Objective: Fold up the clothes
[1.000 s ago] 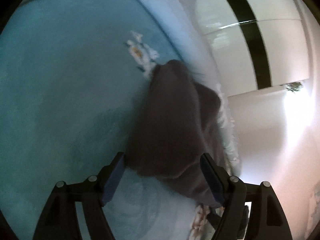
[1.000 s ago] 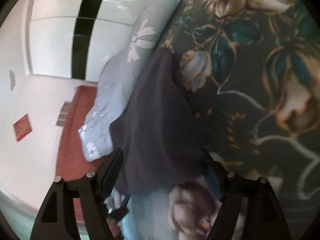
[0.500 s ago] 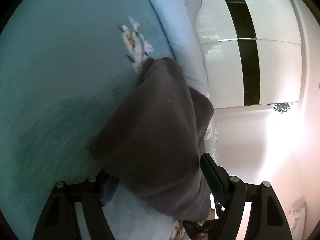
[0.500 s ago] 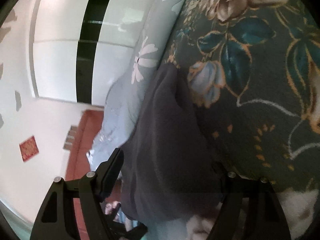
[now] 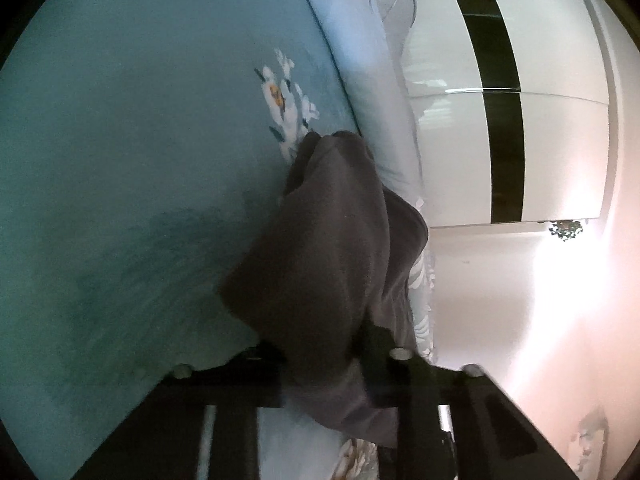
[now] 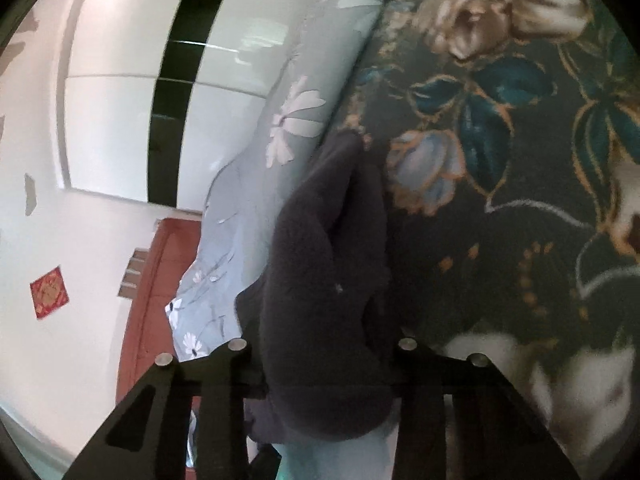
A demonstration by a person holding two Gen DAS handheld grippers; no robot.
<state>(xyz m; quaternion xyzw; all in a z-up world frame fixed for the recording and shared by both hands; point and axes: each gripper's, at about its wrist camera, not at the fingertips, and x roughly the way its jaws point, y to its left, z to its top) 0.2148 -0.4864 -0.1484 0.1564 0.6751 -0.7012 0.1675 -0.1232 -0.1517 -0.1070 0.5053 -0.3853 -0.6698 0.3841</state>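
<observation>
A dark grey garment [image 5: 332, 248] hangs bunched between my two grippers above the bed. My left gripper [image 5: 322, 354] is shut on one end of it, with the cloth spilling over the fingers. In the right wrist view the same garment [image 6: 324, 280] fills the jaws of my right gripper [image 6: 320, 364], which is shut on its other end. The fingertips of both grippers are hidden by cloth.
A teal bedsheet [image 5: 140, 160] with a white flower lies under the left gripper. A dark floral blanket [image 6: 500, 160] lies under the right one. A pale blue flowered pillow [image 6: 288, 152] sits behind. White wardrobe doors [image 5: 560, 140] and a red headboard [image 6: 156, 272] stand beyond.
Both grippers have closed from open onto the grey garment and gathered it up; the cloth now bunches between the fingers and covers them.
</observation>
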